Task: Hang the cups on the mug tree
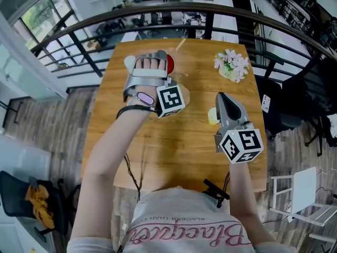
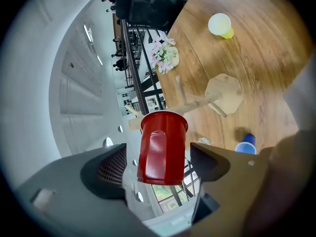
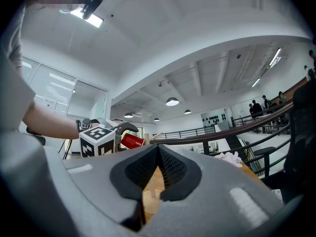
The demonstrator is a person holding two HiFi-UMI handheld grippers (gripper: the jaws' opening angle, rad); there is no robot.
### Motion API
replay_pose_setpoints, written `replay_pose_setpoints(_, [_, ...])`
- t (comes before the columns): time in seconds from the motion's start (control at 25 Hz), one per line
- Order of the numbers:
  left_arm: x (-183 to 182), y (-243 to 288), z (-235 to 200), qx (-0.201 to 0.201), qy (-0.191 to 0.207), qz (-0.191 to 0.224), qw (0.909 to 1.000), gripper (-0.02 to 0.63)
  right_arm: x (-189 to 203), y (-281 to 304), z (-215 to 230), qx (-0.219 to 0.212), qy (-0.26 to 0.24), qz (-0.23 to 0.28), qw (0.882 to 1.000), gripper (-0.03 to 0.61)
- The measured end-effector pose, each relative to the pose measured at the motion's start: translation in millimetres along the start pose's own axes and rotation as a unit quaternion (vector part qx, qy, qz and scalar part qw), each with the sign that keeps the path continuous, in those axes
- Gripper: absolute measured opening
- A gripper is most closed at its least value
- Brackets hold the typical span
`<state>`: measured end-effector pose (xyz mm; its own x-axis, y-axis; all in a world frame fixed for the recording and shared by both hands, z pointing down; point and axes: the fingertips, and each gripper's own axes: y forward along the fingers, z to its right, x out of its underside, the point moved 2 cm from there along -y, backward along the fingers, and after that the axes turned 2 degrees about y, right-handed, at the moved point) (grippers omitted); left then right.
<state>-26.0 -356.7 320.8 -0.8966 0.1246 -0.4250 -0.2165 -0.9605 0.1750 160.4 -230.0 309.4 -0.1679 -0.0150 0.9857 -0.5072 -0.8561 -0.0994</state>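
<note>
A red cup [image 2: 163, 149] sits between the jaws of my left gripper [image 2: 159, 159], its rim against a peg of the wooden mug tree [image 2: 197, 102]. A gap shows on each side of the cup, so the pads do not press on it and the gripper is open. In the head view the left gripper [image 1: 150, 67] is over the table's far middle, with the red cup [image 1: 169, 64] at its tip. My right gripper [image 1: 220, 96] is shut with nothing in it and hovers to the right, beside a yellow cup [image 1: 212, 116] lying on the table. A blue cup [image 2: 245, 144] stands near the tree's base [image 2: 224, 93].
The wooden table [image 1: 158, 152] carries a small pot of pale flowers [image 1: 231, 65] at its far right. A dark curved railing [image 1: 105, 20] runs behind the table's far edge. Chairs stand on the floor to the right.
</note>
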Motion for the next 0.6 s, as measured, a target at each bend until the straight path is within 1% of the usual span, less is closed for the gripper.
replay_pose_setpoints(0.12, [2.3, -2.8, 0.5, 0.006, -0.031, 0.011, 0.9995, 0.459, -4.1, -0.7, -2.8, -0.001, -0.005, 0.002, 1.000, 0.002])
replay_pose_setpoints(0.2, [5.0, -4.6, -0.2, 0.006, -0.054, 0.016, 0.9984, 0.488, -5.2, -1.3, -3.6, 0.000, -0.007, 0.002, 1.000, 0.002])
replay_pose_setpoints(0.4, [20.0, -11.3, 1.6, 0.005, -0.120, 0.031, 0.9923, 0.531, -6.7, -3.0, -11.2, -0.001, -0.013, 0.004, 1.000, 0.002])
replay_pose_setpoints(0.6, [33.9, -21.0, 11.9, 0.004, -0.168, 0.055, 0.9842, 0.558, -12.7, -5.2, -17.5, 0.003, -0.026, 0.010, 1.000, 0.002])
